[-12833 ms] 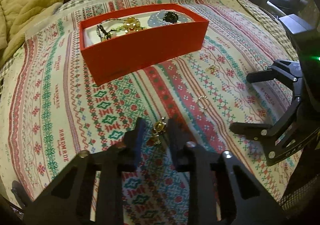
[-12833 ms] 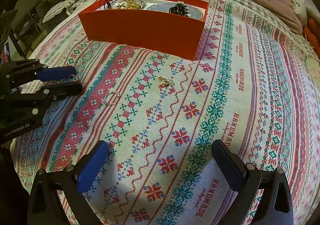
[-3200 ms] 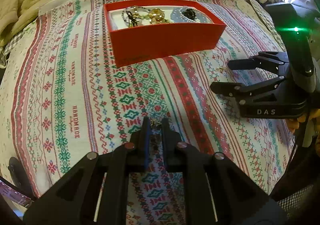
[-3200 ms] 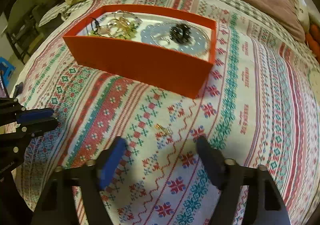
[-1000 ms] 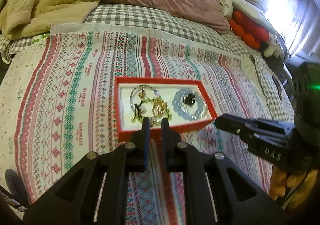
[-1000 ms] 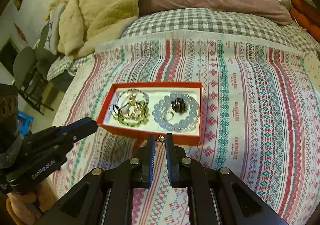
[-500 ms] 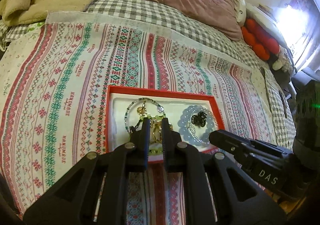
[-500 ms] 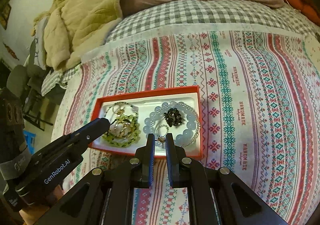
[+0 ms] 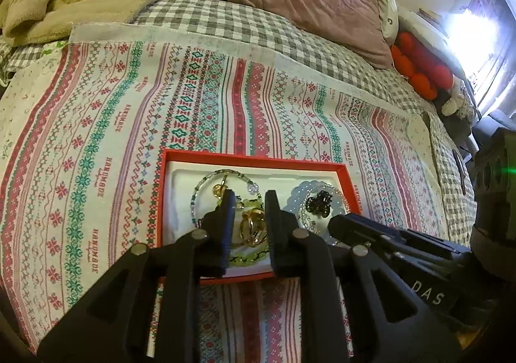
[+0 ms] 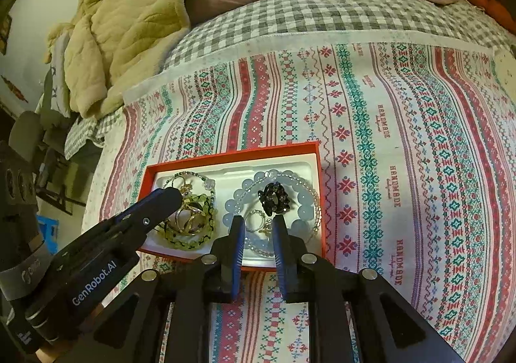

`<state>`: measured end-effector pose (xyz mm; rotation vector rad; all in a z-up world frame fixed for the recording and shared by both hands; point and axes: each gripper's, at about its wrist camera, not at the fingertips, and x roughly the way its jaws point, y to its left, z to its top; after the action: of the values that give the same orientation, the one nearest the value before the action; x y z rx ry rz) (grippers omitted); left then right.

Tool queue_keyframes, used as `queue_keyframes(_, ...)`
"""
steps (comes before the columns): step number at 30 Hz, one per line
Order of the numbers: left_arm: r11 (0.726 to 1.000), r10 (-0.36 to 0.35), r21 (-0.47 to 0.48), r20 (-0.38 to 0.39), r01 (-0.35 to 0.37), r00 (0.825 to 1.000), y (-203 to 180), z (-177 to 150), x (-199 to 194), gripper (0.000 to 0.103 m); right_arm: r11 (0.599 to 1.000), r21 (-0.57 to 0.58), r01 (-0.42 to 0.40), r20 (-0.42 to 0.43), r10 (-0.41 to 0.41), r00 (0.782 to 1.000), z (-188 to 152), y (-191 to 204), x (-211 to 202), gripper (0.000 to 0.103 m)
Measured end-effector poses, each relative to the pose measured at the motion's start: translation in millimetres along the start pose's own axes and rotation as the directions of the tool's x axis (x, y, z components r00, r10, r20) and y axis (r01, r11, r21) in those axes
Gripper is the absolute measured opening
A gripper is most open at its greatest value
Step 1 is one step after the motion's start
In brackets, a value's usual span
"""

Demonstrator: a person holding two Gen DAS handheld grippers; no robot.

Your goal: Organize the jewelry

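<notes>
1. Two black hand-held grippers hover over my shallow red cardboard box [image 10: 317,150] with its white tray liner, both with fingers parted, gripping nothing.
2. My left gripper [image 9: 247,201] hangs above the gold rings [image 9: 253,227] and the green bead bracelet [image 9: 248,258] in the box's left half.
3. My right gripper [image 10: 257,227] hangs above a thin ring [image 10: 256,220] inside the pale blue bead bracelet [image 10: 301,211], near a black beaded cluster [image 10: 274,197].
4. Judging by this, both pieces look dropped into the box; release seems the step in hand.
5. Next I would lift clear and search the striped embroidered cloth [image 10: 403,137] for anything loose.
</notes>
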<state>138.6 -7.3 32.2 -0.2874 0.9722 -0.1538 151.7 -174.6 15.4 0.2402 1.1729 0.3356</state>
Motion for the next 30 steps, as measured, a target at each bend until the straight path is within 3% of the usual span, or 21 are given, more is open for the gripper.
queue_keyframes(4,1.0,0.004,0.006,0.005,-0.004,1.0,0.9,0.0,-7.0,0.023,1.0,-0.004,0.007,0.012,-0.006,1.0,-0.9,-0.9,-7.3,0.019)
queue_keyframes(10,0.999,0.024,0.027,0.005,-0.024,1.0,2.5,-5.4,-21.6,0.04,0.999,-0.034,0.024,0.011,-0.024,1.0,-7.0,-4.7,-18.4,0.019)
queue_keyframes(14,0.995,0.096,0.041,0.005,-0.096,0.995,2.7,-17.1,-30.3,0.056,0.998,-0.047,0.045,0.012,-0.045,0.999,-14.4,-9.6,-29.2,0.021)
queue_keyframes(17,0.988,0.149,0.052,-0.006,-0.148,0.989,3.3,-29.0,-34.1,0.062,0.997,-0.054,0.062,0.013,-0.062,0.998,-21.0,-12.5,-37.6,0.03)
queue_keyframes(18,0.987,0.153,0.05,-0.007,-0.153,0.988,3.8,-31.5,-35.4,0.064,0.996,-0.06,0.068,0.012,-0.067,0.998,-24.5,-13.2,-41.2,0.043)
queue_keyframes(19,0.987,0.158,0.045,-0.012,-0.157,0.987,5.0,-34.9,-37.4,0.067,0.996,-0.061,0.07,0.015,-0.07,0.997,-26.8,-13.6,-43.4,0.065)
queue_keyframes(20,0.986,0.162,0.038,-0.017,-0.161,0.987,6.2,-39.2,-39.8,0.072,0.995,-0.065,0.075,0.022,-0.074,0.997,-29.7,-13.8,-46.7,0.072)
queue_keyframes(27,0.975,0.22,0.053,-0.043,-0.218,0.975,4.5,-68.8,-51.7,0.086,0.988,-0.094,0.124,0.006,-0.124,0.992,-53.2,-12.0,-58.9,0.074)
queue_keyframes(30,0.973,0.228,0.041,-0.082,-0.226,0.97,6.7,-80.7,-51.2,0.1,0.981,-0.116,0.156,-0.011,-0.158,0.987,-64.8,-9.1,-58.5,0.076)
